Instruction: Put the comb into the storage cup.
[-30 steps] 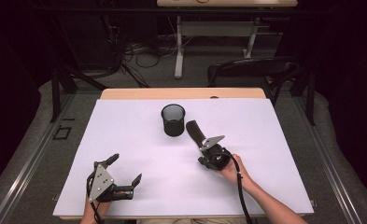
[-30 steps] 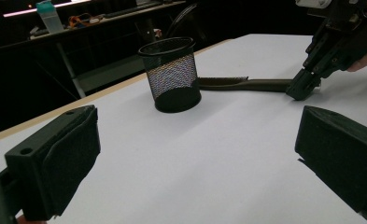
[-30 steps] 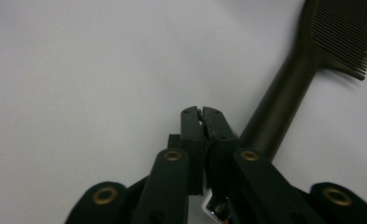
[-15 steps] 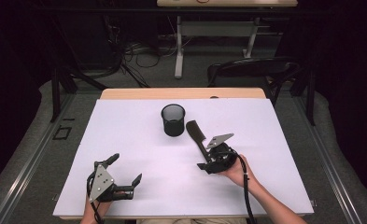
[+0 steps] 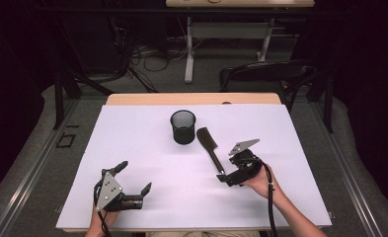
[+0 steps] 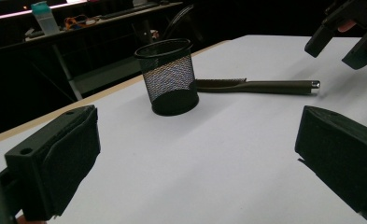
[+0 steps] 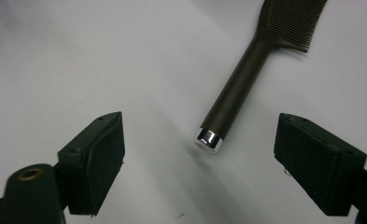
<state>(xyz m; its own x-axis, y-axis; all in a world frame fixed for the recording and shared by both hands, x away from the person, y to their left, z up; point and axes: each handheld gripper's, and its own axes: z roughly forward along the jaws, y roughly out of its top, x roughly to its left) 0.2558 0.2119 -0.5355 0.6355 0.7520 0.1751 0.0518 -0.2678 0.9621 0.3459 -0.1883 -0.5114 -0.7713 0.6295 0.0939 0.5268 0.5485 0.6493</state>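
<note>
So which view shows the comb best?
The left gripper view: the whole comb lies flat beside the mesh cup, teeth to silver cap. The right gripper view gives a sharp close-up of its handle and cap but cuts off the teeth. The high view shows it small.

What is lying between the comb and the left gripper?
Nothing: only bare white table separates the comb from the left gripper in the high view. The mesh cup stands off to the side.
</note>
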